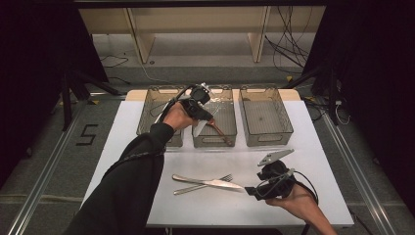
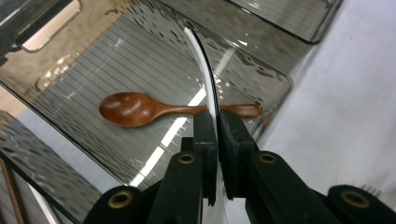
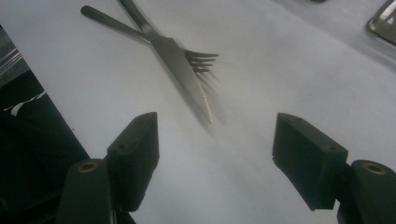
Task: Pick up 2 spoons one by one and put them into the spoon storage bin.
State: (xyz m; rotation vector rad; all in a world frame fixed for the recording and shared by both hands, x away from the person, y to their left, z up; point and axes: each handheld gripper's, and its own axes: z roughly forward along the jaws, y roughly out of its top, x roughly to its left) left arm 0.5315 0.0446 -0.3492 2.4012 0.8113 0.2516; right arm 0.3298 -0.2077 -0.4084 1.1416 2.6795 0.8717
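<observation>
My left gripper [image 1: 202, 117] hangs over the middle bin [image 1: 214, 143], shut on a thin white utensil [image 2: 203, 60] that I see edge-on and curved. A brown wooden spoon [image 2: 135, 108] lies on the floor of that bin, under the white utensil. The left gripper view shows the jaws pressed flat against the white piece [image 2: 217, 116]. Near the table's front, my right gripper [image 1: 249, 190] stands open and level just right of a steel knife [image 1: 210, 183] that lies crossed over a fork [image 1: 195, 187]. The knife tip [image 3: 205, 109] points toward the gap between the right gripper's jaws [image 3: 215, 154], which hold nothing.
Three smoky clear bins stand in a row at the back of the white table [image 1: 313, 161]: the left bin [image 1: 146, 113], the middle one, and the right bin [image 1: 266, 139]. A wooden shelf frame and cables lie beyond the table's far edge.
</observation>
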